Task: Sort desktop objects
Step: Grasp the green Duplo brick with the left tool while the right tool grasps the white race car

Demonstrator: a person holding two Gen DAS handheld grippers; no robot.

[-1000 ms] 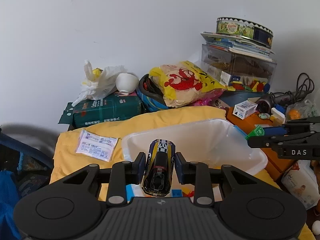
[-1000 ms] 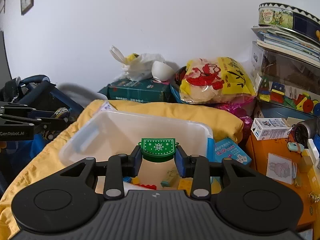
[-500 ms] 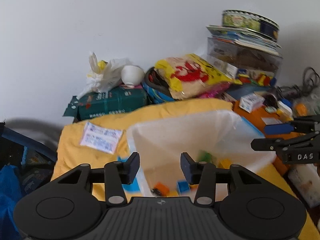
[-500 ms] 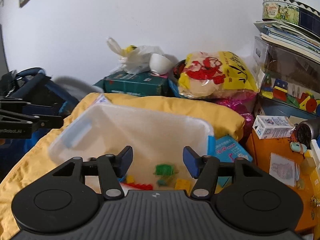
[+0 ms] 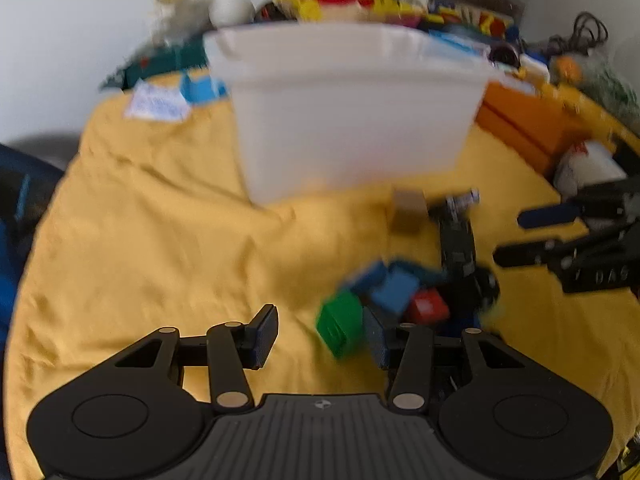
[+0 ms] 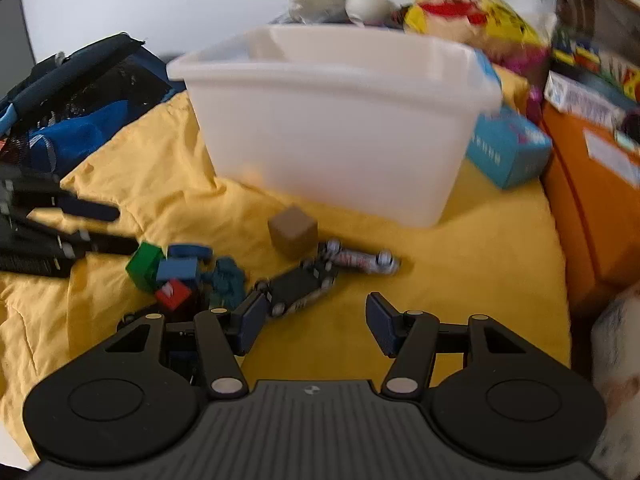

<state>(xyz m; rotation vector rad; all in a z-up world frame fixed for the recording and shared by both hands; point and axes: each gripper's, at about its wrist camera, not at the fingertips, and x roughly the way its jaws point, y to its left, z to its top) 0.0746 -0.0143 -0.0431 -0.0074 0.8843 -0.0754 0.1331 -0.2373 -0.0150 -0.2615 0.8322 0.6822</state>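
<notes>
A white plastic bin (image 5: 352,120) (image 6: 336,128) stands on the yellow cloth (image 5: 160,240). In front of it lie a green block (image 5: 340,326) (image 6: 144,266), blue blocks (image 5: 392,292) (image 6: 180,270), a red block (image 5: 428,308) (image 6: 173,294), a brown cube (image 5: 408,210) (image 6: 293,233), an upturned black toy car (image 5: 458,248) (image 6: 298,286) and a small silver car (image 6: 360,259). My left gripper (image 5: 322,338) is open and empty, low over the cloth, left of the blocks. My right gripper (image 6: 314,328) is open and empty, just short of the black car.
A blue bag (image 6: 80,92) lies at the left. An orange box (image 6: 592,200) and a light blue box (image 6: 508,148) stand at the right. Snack bags and stacked boxes fill the back by the wall. Both views are motion blurred.
Both grippers opened and dropped the toy car and the green piece into the bin. Both then swung down and back to the cloth in front of the bin.
</notes>
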